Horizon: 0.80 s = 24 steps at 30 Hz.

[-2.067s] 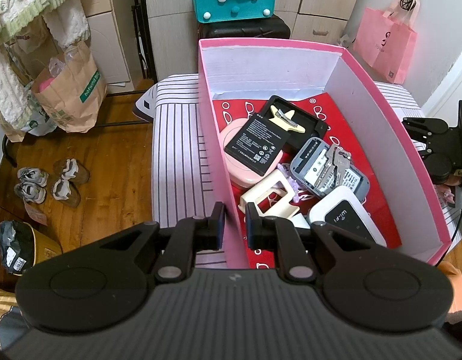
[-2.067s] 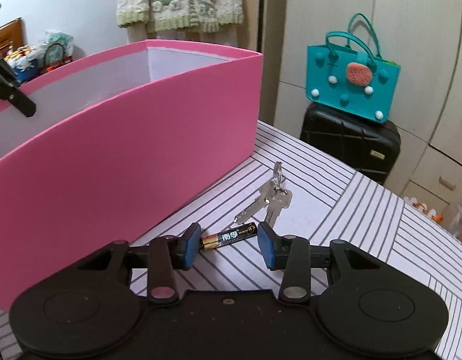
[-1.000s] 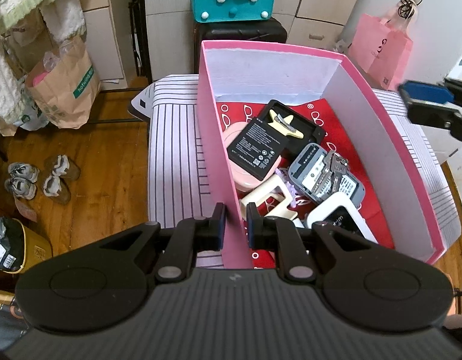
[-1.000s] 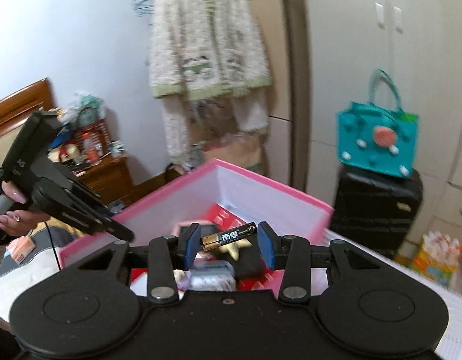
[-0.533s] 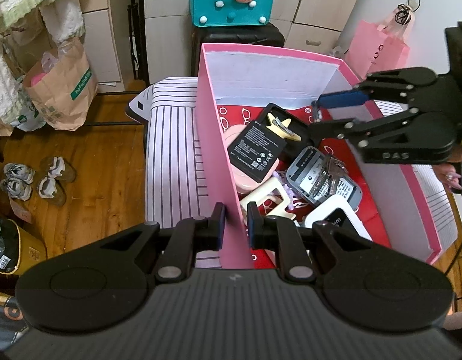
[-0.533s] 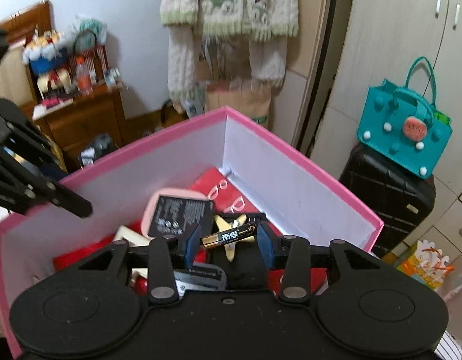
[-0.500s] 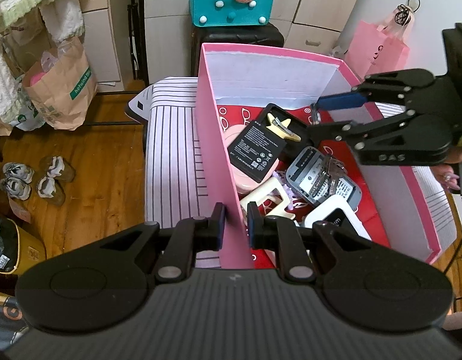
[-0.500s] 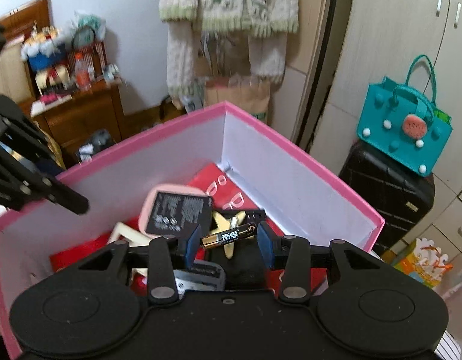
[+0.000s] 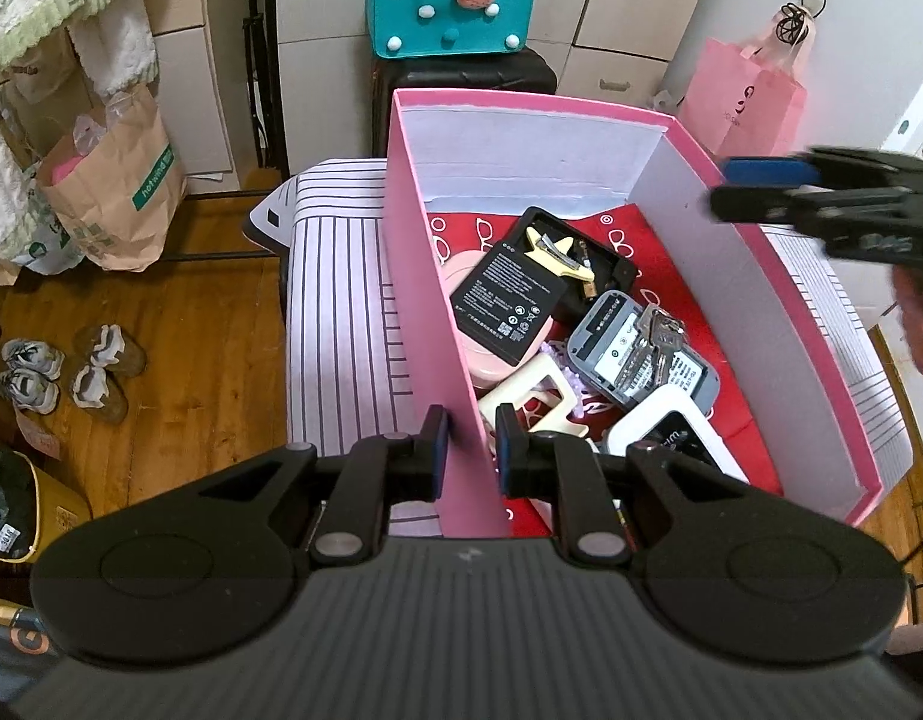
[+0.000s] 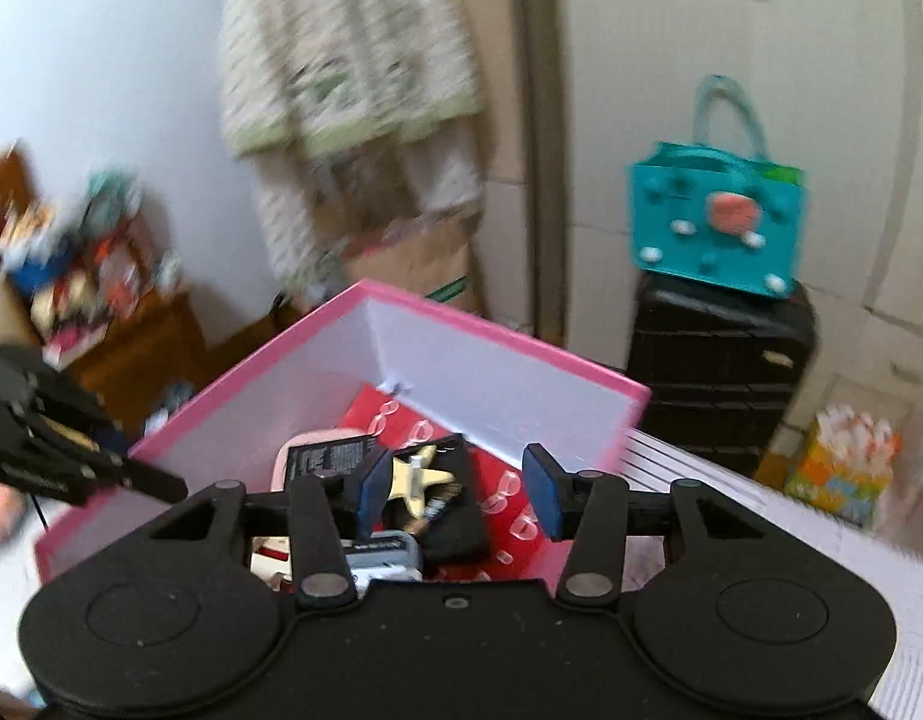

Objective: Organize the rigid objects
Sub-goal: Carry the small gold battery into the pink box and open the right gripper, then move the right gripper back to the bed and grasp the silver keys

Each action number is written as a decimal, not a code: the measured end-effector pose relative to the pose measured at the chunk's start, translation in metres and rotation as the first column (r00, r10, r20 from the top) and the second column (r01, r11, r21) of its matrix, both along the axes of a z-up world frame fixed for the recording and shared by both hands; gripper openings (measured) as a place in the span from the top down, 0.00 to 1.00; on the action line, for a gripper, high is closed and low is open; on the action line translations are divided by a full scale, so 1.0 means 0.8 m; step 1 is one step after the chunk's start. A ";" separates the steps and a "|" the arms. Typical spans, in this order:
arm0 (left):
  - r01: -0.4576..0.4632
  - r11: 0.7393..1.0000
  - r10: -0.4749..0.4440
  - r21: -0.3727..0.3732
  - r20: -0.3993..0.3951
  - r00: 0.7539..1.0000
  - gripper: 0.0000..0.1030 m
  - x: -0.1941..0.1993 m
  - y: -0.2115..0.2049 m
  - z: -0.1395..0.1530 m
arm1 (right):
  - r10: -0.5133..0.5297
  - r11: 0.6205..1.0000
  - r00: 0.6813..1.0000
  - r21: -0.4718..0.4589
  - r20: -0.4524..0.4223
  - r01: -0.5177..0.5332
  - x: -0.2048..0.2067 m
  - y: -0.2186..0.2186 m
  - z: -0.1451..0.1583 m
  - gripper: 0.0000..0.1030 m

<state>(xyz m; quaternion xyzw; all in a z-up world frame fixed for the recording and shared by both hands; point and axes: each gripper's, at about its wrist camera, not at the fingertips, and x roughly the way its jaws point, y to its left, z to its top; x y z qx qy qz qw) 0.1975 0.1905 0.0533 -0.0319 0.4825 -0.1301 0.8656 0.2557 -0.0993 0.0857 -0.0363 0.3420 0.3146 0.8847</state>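
Left gripper (image 9: 467, 441) stays clamped on the near wall of the pink box (image 9: 422, 276). Battery (image 9: 586, 283), released a moment ago, lies inside on the black tray. Right gripper (image 10: 458, 495), now spread and empty, hangs above: one item stowed.

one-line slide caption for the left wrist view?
Left gripper jaws clamp the pink cardboard box wall; black battery pack lies inside.

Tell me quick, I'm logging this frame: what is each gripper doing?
Left gripper: shut on the pink box, fingers either side of its left wall.
Right gripper: open, holding nothing, above the box.
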 end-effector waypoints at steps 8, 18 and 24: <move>-0.015 1.000 0.015 -0.005 0.005 1.000 0.86 -0.001 0.000 -0.001 | -0.174 0.984 0.985 0.046 -0.009 0.174 -0.035 -0.089 -0.012 0.43; -0.024 1.000 0.023 0.019 0.007 1.000 0.86 -0.004 -0.005 0.001 | -0.200 0.976 0.976 -0.077 0.083 0.206 -0.068 -0.111 -0.052 0.43; -0.019 0.997 0.018 0.079 0.020 1.000 0.86 -0.006 -0.018 0.002 | -0.138 0.982 0.989 -0.122 0.047 0.143 -0.038 -0.104 -0.084 0.44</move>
